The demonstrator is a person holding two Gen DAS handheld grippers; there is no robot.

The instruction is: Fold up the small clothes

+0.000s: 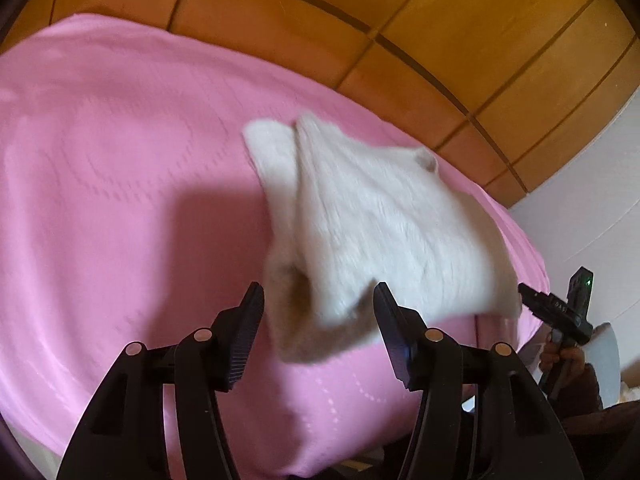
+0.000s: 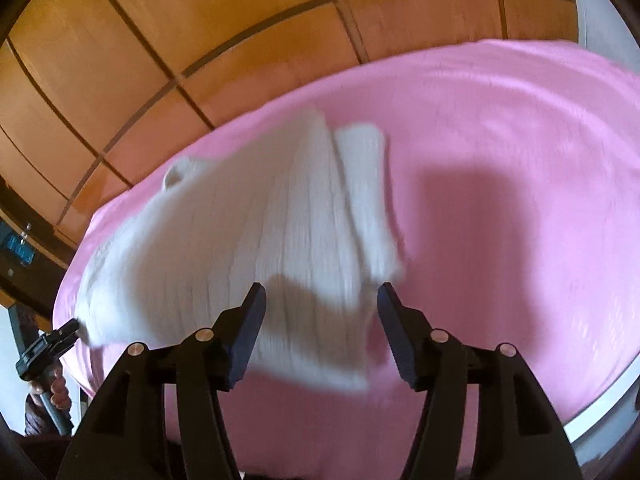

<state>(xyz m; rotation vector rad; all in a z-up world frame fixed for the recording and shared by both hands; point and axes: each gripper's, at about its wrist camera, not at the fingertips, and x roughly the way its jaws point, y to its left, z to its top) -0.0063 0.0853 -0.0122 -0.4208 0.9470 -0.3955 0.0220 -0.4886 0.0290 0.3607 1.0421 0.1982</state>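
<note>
Wooden panelling backs a pink-covered bed (image 1: pixel 120 160). Left gripper (image 1: pixel 318 312) fingers stand parted, not pressing the white knit garment (image 1: pixel 380 220) whose blurred corner hangs between them; right gripper (image 2: pixel 320 312) fingers likewise gape around its opposite corner.

A home bedroom: a bed under a pink patterned bedspread (image 1: pixel 120 160), backed by a panelled orange-brown wooden headboard wall (image 2: pixel 200 20).

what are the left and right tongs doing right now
left tongs: open, white garment between the jaws, not pinched
right tongs: open, same garment, not pinched
</note>
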